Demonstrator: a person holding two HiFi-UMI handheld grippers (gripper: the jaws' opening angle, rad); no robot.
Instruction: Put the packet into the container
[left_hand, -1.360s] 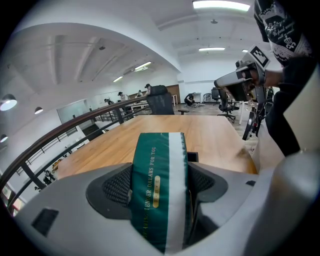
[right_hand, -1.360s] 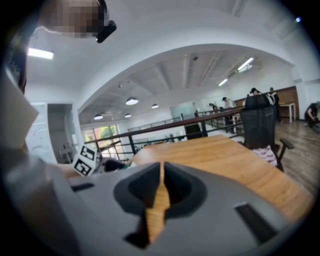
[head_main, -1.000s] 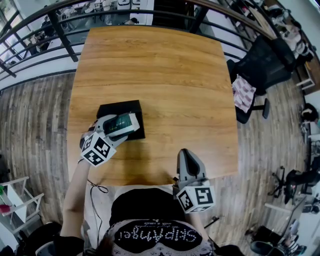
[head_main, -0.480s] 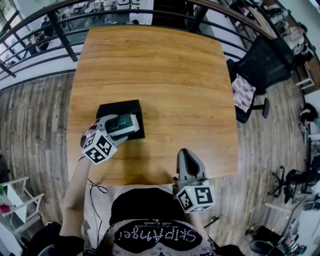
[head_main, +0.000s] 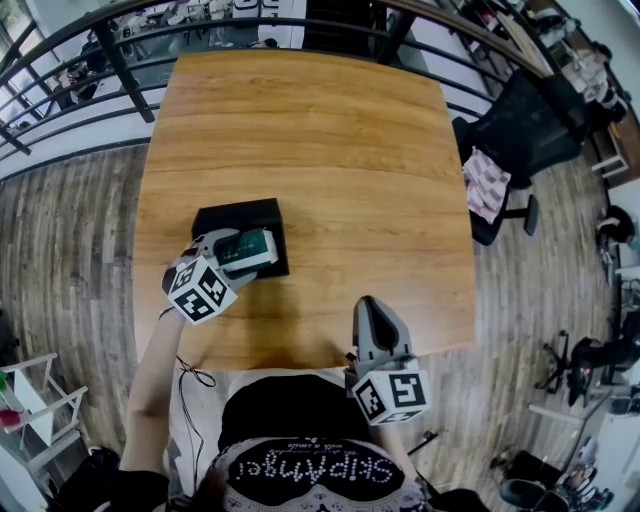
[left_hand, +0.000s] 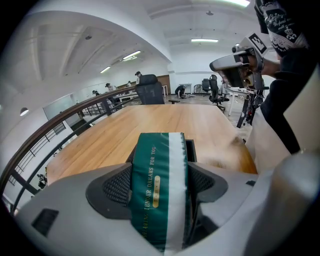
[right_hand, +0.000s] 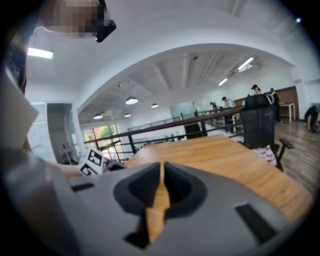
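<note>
My left gripper (left_hand: 159, 186) is clamped on the green-and-white packet (left_hand: 157, 190), one pad on each side. Its long axis runs straight out ahead along my jaws. Just past its far end, my left gripper view shows only a dark sliver of the container (left_hand: 191, 150). The head view fills that in: the packet sits over the black box's near-right corner, so I judge the drop is forward and down. My right gripper (right_hand: 161, 186) is pressed shut on nothing, well off to the right at the table's (head_main: 330, 140) near edge. The left is clearly nearer.
</note>
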